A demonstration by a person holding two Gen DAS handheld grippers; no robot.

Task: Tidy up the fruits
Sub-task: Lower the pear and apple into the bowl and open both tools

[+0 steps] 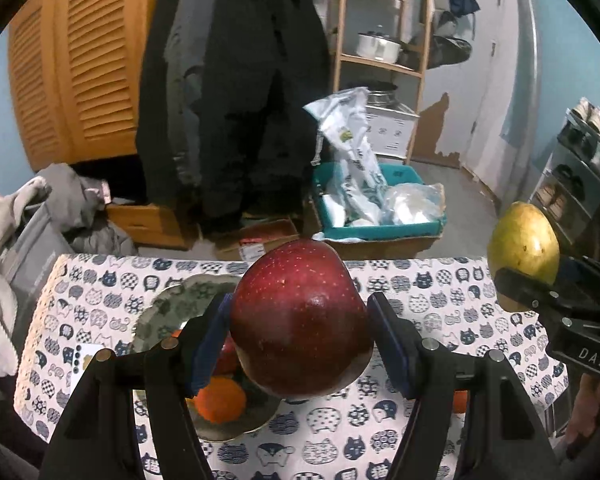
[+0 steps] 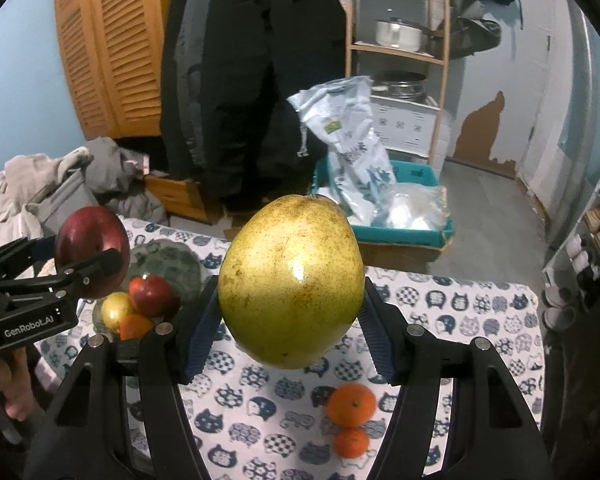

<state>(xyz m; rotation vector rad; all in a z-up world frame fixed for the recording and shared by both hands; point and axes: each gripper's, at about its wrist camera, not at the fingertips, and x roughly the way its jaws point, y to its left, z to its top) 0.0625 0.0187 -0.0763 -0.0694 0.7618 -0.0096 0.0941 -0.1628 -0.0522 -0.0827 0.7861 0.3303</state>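
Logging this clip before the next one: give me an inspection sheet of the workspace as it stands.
Surface: table under a cat-print cloth.
Job's things: red apple in the left claw; yellow-green pear in the right claw; plate holding an apple, a yellow fruit and an orange; two oranges loose on the cloth.
Clutter: small card beside the plate.
Grippers: both shut on fruit, raised above the table.
Cables: nothing seen.
Surroundings: hanging dark coats, wooden shelf with pots, teal crate of bags.

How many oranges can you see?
3. Two small round oranges, one and another, lie on the cat-print tablecloth. A third orange sits in the green patterned plate. More may be hidden.
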